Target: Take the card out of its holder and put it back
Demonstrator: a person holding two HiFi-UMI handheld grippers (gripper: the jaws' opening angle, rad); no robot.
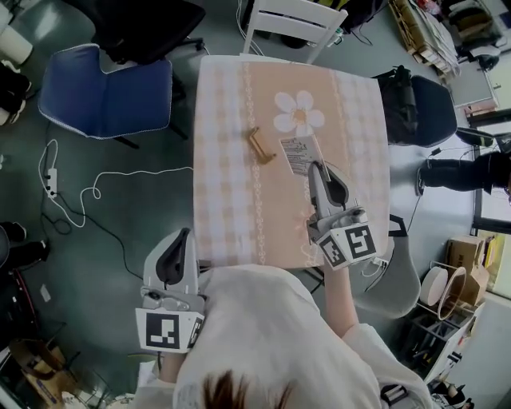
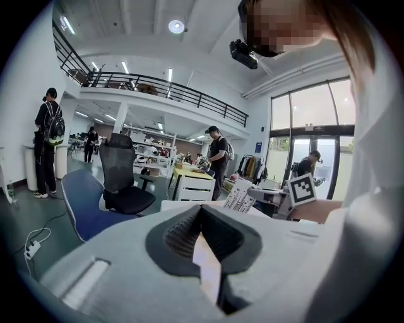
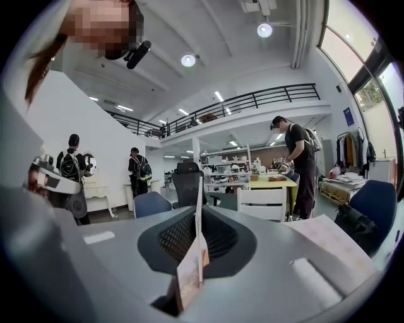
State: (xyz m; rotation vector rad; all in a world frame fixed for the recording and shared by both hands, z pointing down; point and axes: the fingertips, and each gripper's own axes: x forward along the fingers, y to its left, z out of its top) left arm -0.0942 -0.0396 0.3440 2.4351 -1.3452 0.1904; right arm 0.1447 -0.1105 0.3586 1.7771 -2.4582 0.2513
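Observation:
A small wooden card holder [image 1: 259,145] stands empty near the middle of the table [image 1: 231,208], which has a peach checked cloth. To its right a white printed card [image 1: 295,152] hangs above the cloth, pinched at its near edge by my right gripper [image 1: 317,168], which is shut on it. In the right gripper view the card [image 3: 199,214] shows edge-on between the jaws [image 3: 199,211]. My left gripper [image 1: 181,238] stays off the table's near left corner, shut and holding nothing. In the left gripper view its jaws [image 2: 202,211] are together, with the card [image 2: 240,197] visible far right.
A blue chair [image 1: 108,88] sits left of the table, a white chair [image 1: 291,24] at its far edge, a black chair with a bag [image 1: 415,104] to the right. A cable and power strip [image 1: 52,182] lie on the floor at left. Boxes [image 1: 467,268] stand lower right.

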